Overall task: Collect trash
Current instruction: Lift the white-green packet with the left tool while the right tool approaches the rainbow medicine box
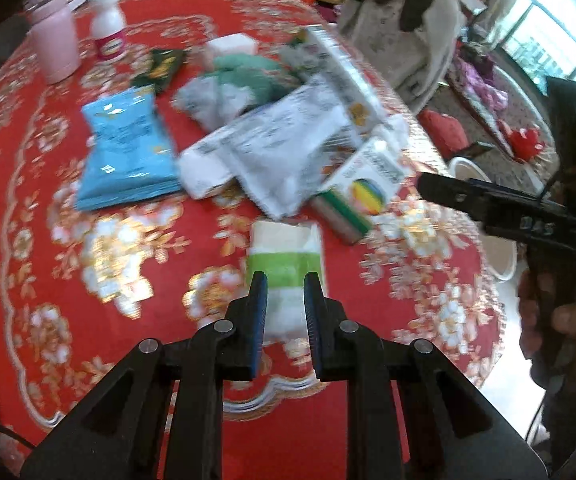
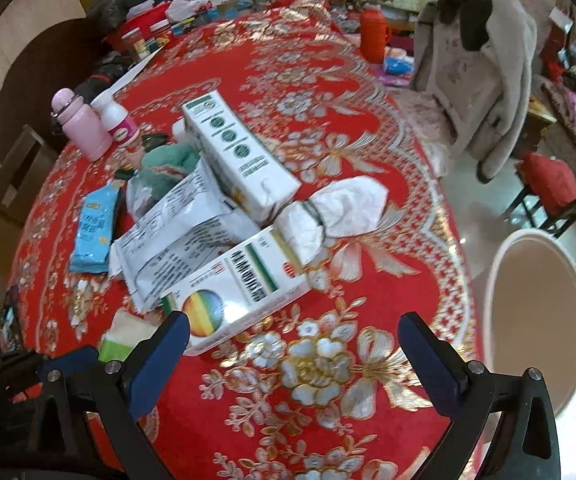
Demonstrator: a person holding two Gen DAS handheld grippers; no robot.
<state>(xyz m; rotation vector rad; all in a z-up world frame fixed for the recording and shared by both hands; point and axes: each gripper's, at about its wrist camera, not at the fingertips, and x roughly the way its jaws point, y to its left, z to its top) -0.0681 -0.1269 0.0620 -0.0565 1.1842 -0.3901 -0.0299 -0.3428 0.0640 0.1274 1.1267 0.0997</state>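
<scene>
A heap of trash lies mid-table on a red floral tablecloth (image 2: 327, 360): a blue snack packet (image 1: 128, 148), white printed wrappers (image 2: 176, 236), a long white carton (image 2: 236, 152) and a rainbow-marked box (image 2: 236, 300); the left gripper (image 1: 285, 292) hovers over a green-and-white tissue pack (image 1: 286, 256), jaws narrowly parted, gripping nothing; the right gripper (image 2: 293, 334) hangs with jaws spread wide beside a white bin (image 2: 535, 320).

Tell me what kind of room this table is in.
Probably a lived-in home dining or living room: a red floral tablecloth, a jacket over a chair, and a pink flask beside the litter.
</scene>
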